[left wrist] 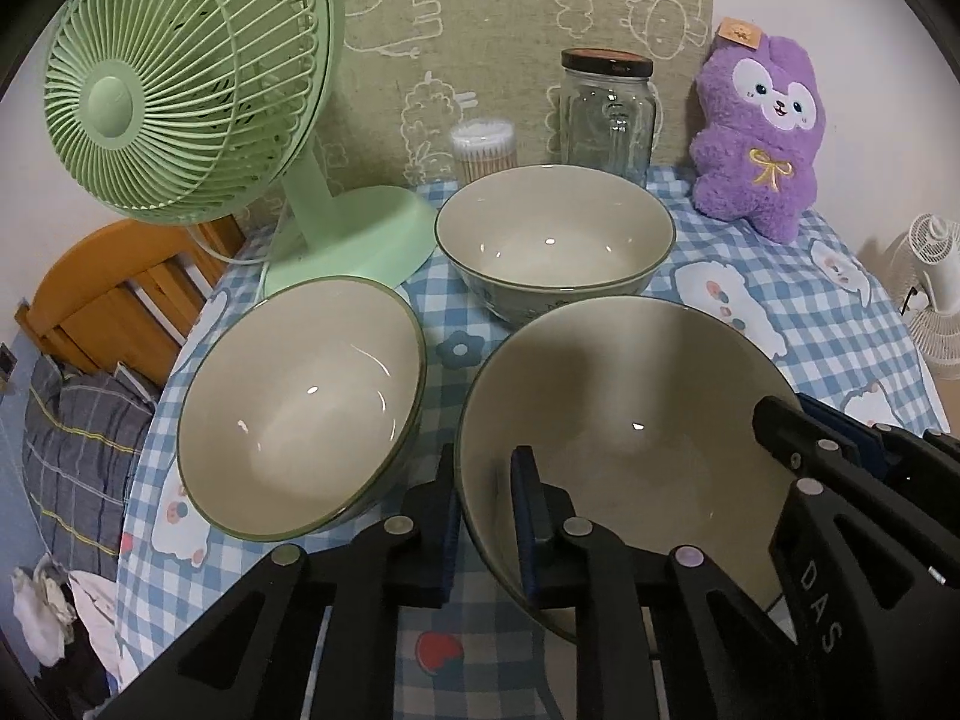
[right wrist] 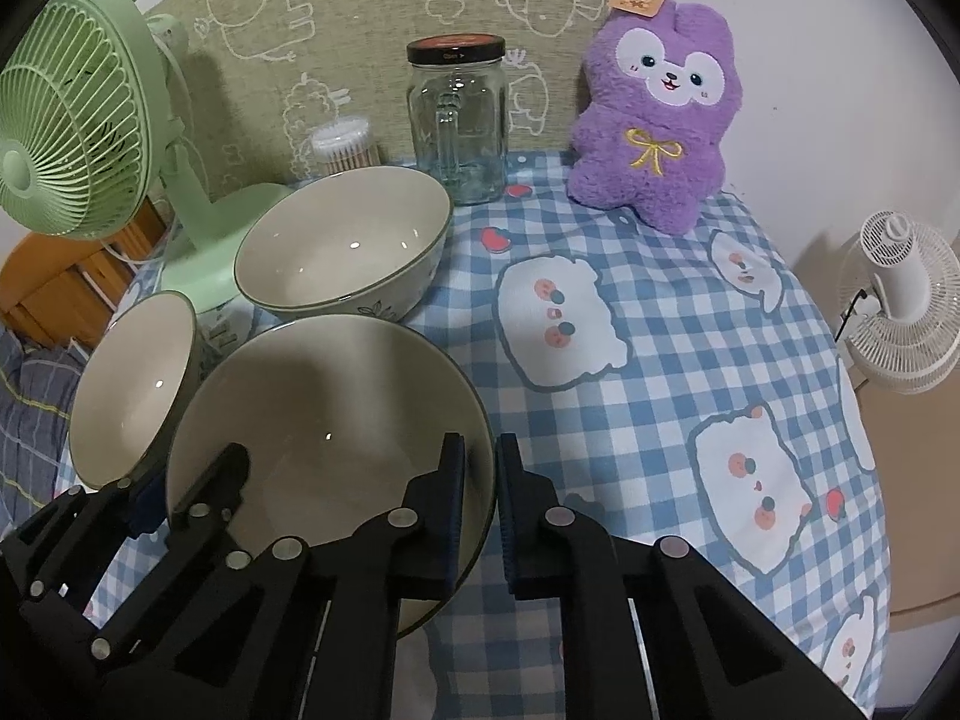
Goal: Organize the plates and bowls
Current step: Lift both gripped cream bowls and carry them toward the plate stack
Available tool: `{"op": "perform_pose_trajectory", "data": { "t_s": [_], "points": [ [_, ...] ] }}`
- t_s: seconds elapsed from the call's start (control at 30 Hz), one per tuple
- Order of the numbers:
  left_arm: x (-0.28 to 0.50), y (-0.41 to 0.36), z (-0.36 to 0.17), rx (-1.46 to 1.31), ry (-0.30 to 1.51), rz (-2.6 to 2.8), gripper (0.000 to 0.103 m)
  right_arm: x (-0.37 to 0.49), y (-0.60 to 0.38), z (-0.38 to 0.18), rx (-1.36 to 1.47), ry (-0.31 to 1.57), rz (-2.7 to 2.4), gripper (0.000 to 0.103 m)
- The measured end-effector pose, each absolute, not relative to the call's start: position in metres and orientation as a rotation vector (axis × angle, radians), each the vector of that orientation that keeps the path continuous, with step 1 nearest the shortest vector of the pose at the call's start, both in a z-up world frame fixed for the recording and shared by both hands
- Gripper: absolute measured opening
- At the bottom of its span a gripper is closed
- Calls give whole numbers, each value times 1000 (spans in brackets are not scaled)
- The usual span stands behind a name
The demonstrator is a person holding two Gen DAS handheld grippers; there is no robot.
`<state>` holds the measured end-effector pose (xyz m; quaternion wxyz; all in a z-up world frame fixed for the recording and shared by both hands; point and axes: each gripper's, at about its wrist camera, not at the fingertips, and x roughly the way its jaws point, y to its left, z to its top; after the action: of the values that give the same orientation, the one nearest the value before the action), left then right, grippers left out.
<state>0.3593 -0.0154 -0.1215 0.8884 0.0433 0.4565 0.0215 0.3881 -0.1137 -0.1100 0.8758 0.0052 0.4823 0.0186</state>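
Both grippers, left [left wrist: 485,525] & right [right wrist: 480,507], have jaws clamped on opposite rims of the near bowl [left wrist: 624,420], prob. to lift it level w/o tipping.

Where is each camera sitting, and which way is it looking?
Left wrist camera: sits on the left claw, looking down and forward over the near bowl; its claw pinches the bowl's left rim, and the right claw shows on the far rim.
Right wrist camera: sits on the right claw, looking down over the same near bowl; it pinches the right rim, with the left claw opposite.
Both show: three bowls, green fan, jar, purple plush.
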Motion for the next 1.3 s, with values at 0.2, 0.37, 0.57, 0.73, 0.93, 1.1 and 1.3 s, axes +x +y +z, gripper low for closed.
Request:
{"op": "perform_pose_trajectory", "data": {
  "t_s": [0.2, 0.37, 0.57, 0.73, 0.93, 1.1, 1.3],
  "points": [
    [356, -14, -121, 92, 952, 51, 11, 386, -114, -109, 3, 1005, 38, 12],
    [350, -14, -120, 93, 956, 52, 11, 379, -111, -107, -6, 1010, 39, 12],
    [334, -10, -112, 88, 943, 59, 11, 364, -109, -100, -16, 1002, 46, 12],
    [313, -4, -102, 83, 932, 69, 11, 343, -103, -88, -26, 984, 58, 12],
    [284, 3, -90, 71, 913, 82, 11, 316, -97, -75, -25, 964, 68, 12],
    [257, 7, -80, 74, 895, 93, 11, 289, -92, -65, -24, 947, 79, 12],
    [226, 11, -75, 67, 883, 101, 11, 255, -86, -57, -33, 930, 88, 12]
  ]
}}
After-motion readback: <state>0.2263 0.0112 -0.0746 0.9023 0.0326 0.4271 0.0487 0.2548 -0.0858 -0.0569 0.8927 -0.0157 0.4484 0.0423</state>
